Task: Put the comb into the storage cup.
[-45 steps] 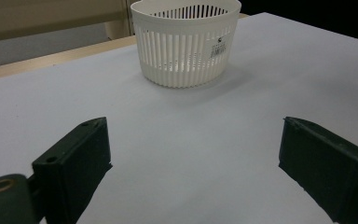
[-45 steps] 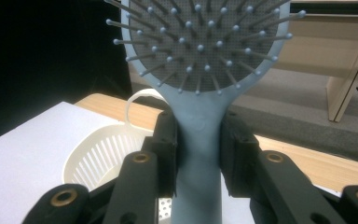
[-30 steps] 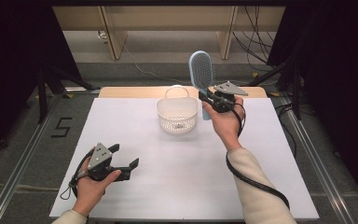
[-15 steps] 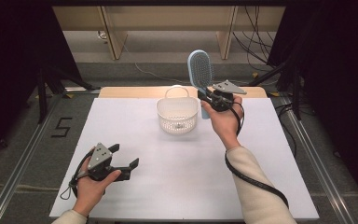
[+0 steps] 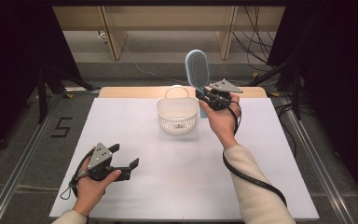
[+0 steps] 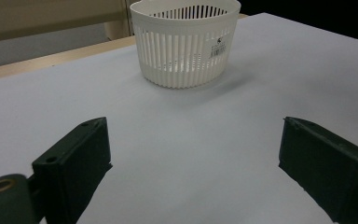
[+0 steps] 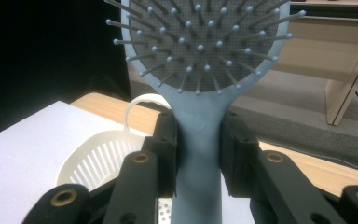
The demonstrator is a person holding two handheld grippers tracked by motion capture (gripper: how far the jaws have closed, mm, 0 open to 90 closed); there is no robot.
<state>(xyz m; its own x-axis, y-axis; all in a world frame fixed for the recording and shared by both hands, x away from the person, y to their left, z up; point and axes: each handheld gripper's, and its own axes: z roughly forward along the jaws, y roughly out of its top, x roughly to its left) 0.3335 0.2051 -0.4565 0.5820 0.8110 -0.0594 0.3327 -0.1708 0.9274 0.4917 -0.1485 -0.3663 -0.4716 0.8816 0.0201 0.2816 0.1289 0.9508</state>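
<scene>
A white plastic basket (image 5: 177, 115) stands on the white table cover (image 5: 168, 186) near the far edge of the table, a round, slightly tapering tub with vertical slotted walls, a thin loop handle at its back rim and a small barcode sticker on its side; what can be seen of its inside in the high view and the left gripper view (image 6: 186, 39) holds nothing. The right gripper (image 5: 208, 99) is raised just to the right of the basket, its jaws clamped on the neck of a pale blue hairbrush (image 5: 198, 70), which stands upright above the hand. In the right gripper view the hairbrush (image 7: 200, 70) shows a smooth plastic handle widening into an oval head, with a dark grey dotted cushion set with thin, ball-tipped bristles; the basket's rim and loop lie below and to the left of it. The left gripper (image 5: 122, 160) rests low over the near left part of the table cover, well apart from the basket, its blocky black jaws spread wide with nothing between them.
</scene>
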